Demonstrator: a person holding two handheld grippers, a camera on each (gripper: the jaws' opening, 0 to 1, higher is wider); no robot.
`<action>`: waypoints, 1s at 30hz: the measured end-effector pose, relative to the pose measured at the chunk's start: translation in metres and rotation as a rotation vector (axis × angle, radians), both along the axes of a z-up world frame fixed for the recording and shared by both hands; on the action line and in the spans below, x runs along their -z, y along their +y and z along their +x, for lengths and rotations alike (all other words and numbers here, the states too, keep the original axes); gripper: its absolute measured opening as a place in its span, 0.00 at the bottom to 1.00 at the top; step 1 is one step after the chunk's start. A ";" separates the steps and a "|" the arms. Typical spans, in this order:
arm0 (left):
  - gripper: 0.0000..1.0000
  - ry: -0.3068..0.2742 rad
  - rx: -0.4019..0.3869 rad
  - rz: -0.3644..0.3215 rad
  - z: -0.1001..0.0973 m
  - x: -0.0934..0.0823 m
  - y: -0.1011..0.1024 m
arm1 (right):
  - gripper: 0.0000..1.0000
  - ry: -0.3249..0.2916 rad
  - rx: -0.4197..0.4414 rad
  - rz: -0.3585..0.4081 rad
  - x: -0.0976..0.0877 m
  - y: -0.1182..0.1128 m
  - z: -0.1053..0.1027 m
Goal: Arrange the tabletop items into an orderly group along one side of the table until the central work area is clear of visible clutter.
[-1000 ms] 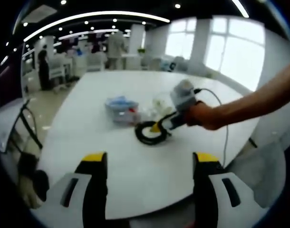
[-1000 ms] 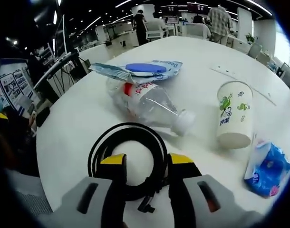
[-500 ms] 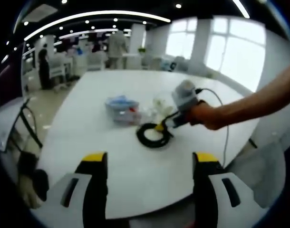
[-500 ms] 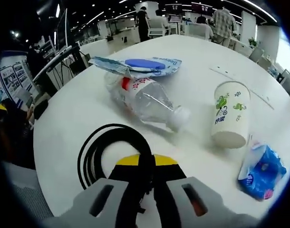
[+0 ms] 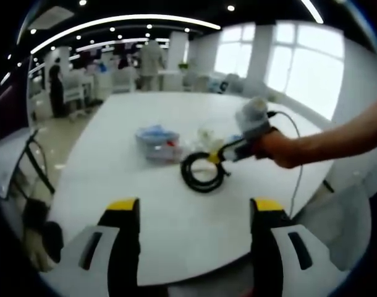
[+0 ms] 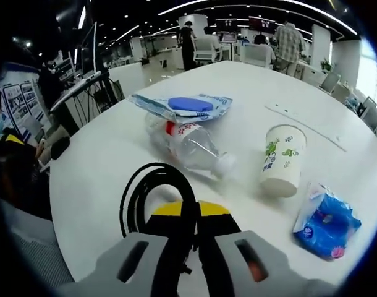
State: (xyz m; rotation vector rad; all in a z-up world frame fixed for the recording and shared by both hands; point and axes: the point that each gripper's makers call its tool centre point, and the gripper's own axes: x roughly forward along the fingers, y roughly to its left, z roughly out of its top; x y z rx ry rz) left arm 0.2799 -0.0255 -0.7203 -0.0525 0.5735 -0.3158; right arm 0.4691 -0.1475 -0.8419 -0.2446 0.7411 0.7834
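Black cable coil (image 6: 156, 197) near side hidden behind right gripper (image 6: 188, 213) jaws, paper cup (image 6: 281, 161) print unreadable, items beyond coil blurred in left gripper view

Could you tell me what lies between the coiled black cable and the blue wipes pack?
In the right gripper view, the clear plastic bottle lies on its side between the black cable and the wipes pack.

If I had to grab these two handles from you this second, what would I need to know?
Right gripper: shut on the black coiled cable, near the table's close edge.
Left gripper: open, holding nothing, hanging over the near rim of the table.
Loose on the table: a clear plastic bottle lying on its side, a flat wipes pack with a blue lid behind it, a paper cup standing upright, and a blue tissue pack.
Done: cable gripped.
Left: set the cable along one side, then line up the other four items beside it so the middle is free.
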 end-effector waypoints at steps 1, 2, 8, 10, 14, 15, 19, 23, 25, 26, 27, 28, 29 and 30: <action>0.69 0.000 0.001 0.000 0.000 0.000 0.000 | 0.05 -0.004 0.005 0.005 -0.003 -0.002 0.000; 0.69 -0.001 0.002 0.000 0.000 0.000 0.000 | 0.05 -0.009 0.010 0.007 -0.006 -0.004 -0.001; 0.69 -0.006 0.007 -0.002 -0.001 -0.001 -0.001 | 0.05 -0.043 0.013 0.006 -0.022 -0.013 -0.009; 0.69 -0.007 0.009 -0.003 -0.001 -0.001 -0.001 | 0.05 -0.053 0.017 0.006 -0.027 -0.016 -0.011; 0.69 -0.009 0.013 -0.003 -0.001 -0.002 -0.002 | 0.05 -0.076 0.026 0.005 -0.037 -0.025 -0.012; 0.69 -0.009 0.014 -0.003 -0.001 -0.002 -0.001 | 0.05 -0.081 0.028 0.005 -0.041 -0.026 -0.014; 0.69 -0.012 0.014 -0.004 -0.001 -0.002 -0.001 | 0.06 -0.108 0.053 0.012 -0.057 -0.038 -0.015; 0.69 -0.014 0.015 -0.005 -0.001 -0.003 -0.001 | 0.06 -0.127 0.067 0.005 -0.063 -0.051 -0.012; 0.69 -0.015 0.016 -0.003 -0.001 -0.003 -0.001 | 0.05 -0.131 0.075 0.004 -0.066 -0.057 -0.011; 0.69 -0.016 0.017 -0.003 0.000 -0.003 -0.001 | 0.05 -0.135 0.079 0.002 -0.067 -0.060 -0.011; 0.69 -0.016 0.017 -0.001 -0.001 -0.003 -0.002 | 0.06 -0.139 0.083 0.000 -0.068 -0.062 -0.010; 0.69 -0.016 0.018 -0.001 -0.001 -0.003 -0.002 | 0.06 -0.141 0.086 0.000 -0.069 -0.065 -0.010; 0.69 -0.016 0.018 -0.001 -0.001 -0.003 -0.002 | 0.06 -0.144 0.090 -0.003 -0.071 -0.069 -0.010; 0.69 -0.016 0.018 -0.001 -0.001 -0.003 -0.002 | 0.06 -0.146 0.092 -0.004 -0.072 -0.071 -0.011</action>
